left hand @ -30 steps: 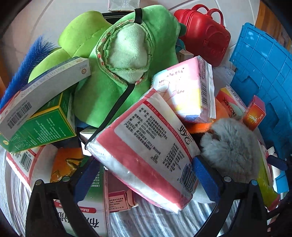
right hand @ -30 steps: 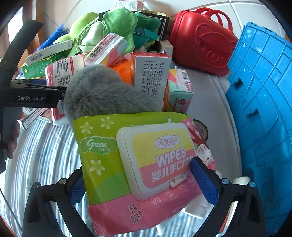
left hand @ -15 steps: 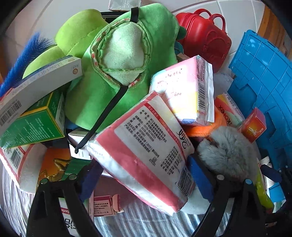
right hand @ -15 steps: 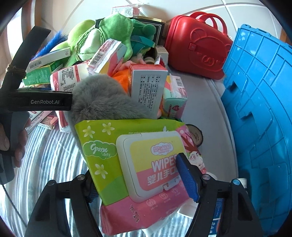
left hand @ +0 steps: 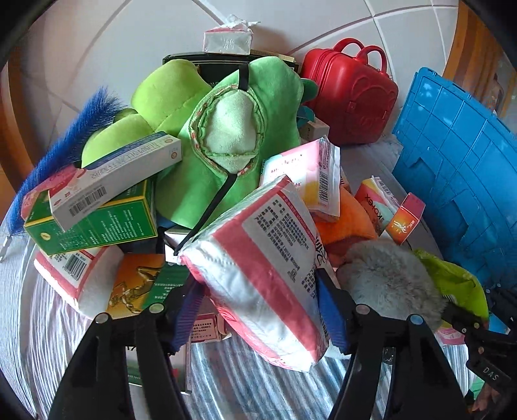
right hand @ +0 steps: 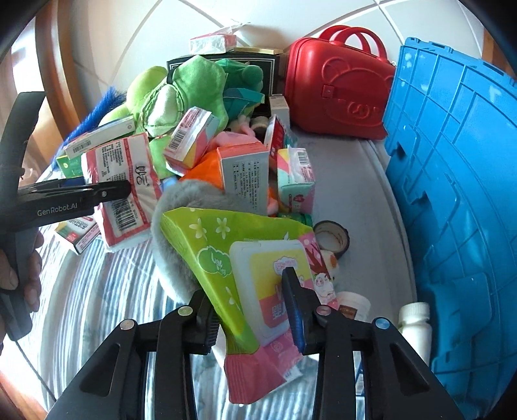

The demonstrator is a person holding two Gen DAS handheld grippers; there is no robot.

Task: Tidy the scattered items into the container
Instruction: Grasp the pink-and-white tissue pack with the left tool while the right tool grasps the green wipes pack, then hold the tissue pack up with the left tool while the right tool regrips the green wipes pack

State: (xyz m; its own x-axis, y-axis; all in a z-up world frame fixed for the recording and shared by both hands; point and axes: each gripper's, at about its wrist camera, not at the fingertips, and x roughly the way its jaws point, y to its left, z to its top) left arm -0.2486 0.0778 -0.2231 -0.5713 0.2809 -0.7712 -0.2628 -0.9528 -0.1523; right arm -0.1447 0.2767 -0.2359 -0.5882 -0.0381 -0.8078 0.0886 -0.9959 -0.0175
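As jaws closed in, left gripper (left hand: 261, 310) clamps tissue pack (left hand: 258, 274); right gripper (right hand: 255, 313) pinches wipes pack (right hand: 255, 274).

The red-and-white tissue pack (left hand: 265, 284) hangs tilted, pinched at its lower end, and the green-and-pink wipes pack (right hand: 255, 284) is folded. The blue crate (right hand: 452, 200) stands on the right, near the pile

Domestic interior, likely a bedroom: striped bedding (right hand: 106, 290) underlies the heap, with pale floor tiles (right hand: 258, 19) beyond. Household clutter includes green plush toy (left hand: 232, 135), tissue packs (left hand: 268, 258), medicine boxes (left hand: 97, 223), red toy suitcase (right hand: 336, 93), blue crate (right hand: 452, 181).
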